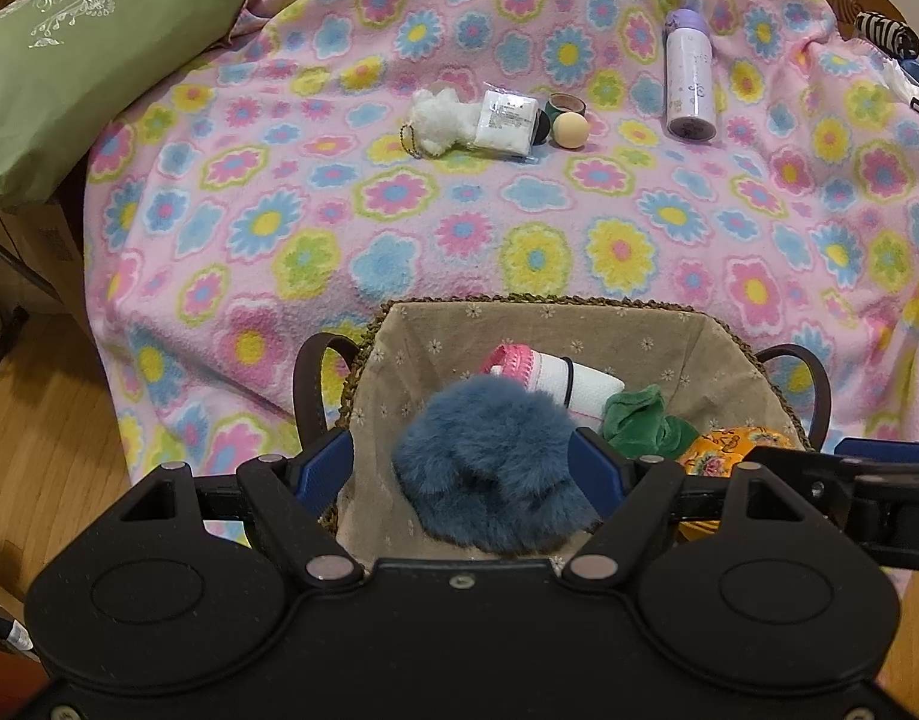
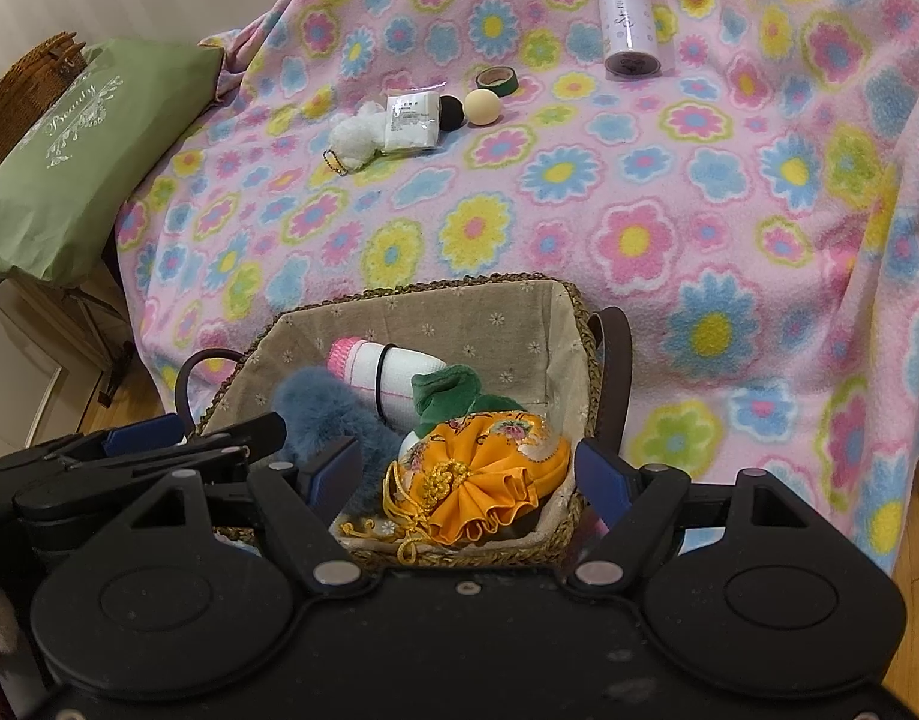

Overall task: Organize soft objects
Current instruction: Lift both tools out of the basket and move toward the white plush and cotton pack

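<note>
A: Already, four soft things lay in the lined basket (image 1: 399,354) at the near edge of the flowered blanket (image 1: 339,228): a blue fur piece (image 1: 495,450), a white roll (image 1: 567,381) with a pink end, a green cloth (image 1: 639,420) and an orange pouch (image 2: 489,474).

B: And what remained out?

A: Well apart from the basket, up on the blanket, a white plush (image 1: 438,123) lay against a cotton pack (image 1: 507,120). Just beside them sat a beige ball (image 1: 571,131), a black ball (image 2: 452,111) and a tape roll (image 1: 564,103). A lilac bottle (image 1: 690,81) lay farther to the right. By my judgement the sorting was a little over half done, with the plush and the pack the likeliest soft items left; whether the balls were soft could not be told.

B: The grippers?

A: Both hovered over the basket, side by side. The left gripper (image 1: 459,468) stood released, its jaws apart on either side of the fur piece, which rested in the basket with the right pad at its edge. The right gripper (image 2: 471,474) was likewise released, its jaws spread around the pouch without pressing it.

B: Anything else in frame?

A: A green cushion (image 1: 69,60) sat at the blanket's far left corner, untouched.
</note>
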A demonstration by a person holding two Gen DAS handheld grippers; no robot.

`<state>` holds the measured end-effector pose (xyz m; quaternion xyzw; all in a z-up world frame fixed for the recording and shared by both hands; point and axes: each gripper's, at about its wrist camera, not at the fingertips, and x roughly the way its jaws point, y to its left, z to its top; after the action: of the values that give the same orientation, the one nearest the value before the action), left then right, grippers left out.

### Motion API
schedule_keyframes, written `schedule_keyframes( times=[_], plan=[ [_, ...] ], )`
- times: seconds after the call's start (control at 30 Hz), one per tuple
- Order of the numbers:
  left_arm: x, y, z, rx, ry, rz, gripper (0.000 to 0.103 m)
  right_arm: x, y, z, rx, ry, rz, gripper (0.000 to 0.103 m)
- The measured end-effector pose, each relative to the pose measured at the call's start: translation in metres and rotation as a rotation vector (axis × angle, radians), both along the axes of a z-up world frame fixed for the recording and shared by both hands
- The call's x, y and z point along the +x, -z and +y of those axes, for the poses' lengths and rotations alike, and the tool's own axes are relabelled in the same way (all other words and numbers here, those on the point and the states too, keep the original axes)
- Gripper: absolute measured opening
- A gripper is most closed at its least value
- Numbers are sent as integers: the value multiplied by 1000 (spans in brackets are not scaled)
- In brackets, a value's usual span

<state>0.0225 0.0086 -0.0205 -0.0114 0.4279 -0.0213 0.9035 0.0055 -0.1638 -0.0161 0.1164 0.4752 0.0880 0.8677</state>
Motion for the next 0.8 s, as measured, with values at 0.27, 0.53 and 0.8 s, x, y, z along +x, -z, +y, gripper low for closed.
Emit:
schedule_keyframes(
  times=[0.27,0.53,0.8],
  plan=[
    [8,-4,-2,24,-10,-22,74,6,-3,4,-21,-12,-31,79],
    [26,-10,-4,52,8,-54,75,21,-8,6,-23,-34,-74,82],
    [63,-14,4,82,-11,-91,82,53,-7,2,-41,-30,-82,82]
  ],
)
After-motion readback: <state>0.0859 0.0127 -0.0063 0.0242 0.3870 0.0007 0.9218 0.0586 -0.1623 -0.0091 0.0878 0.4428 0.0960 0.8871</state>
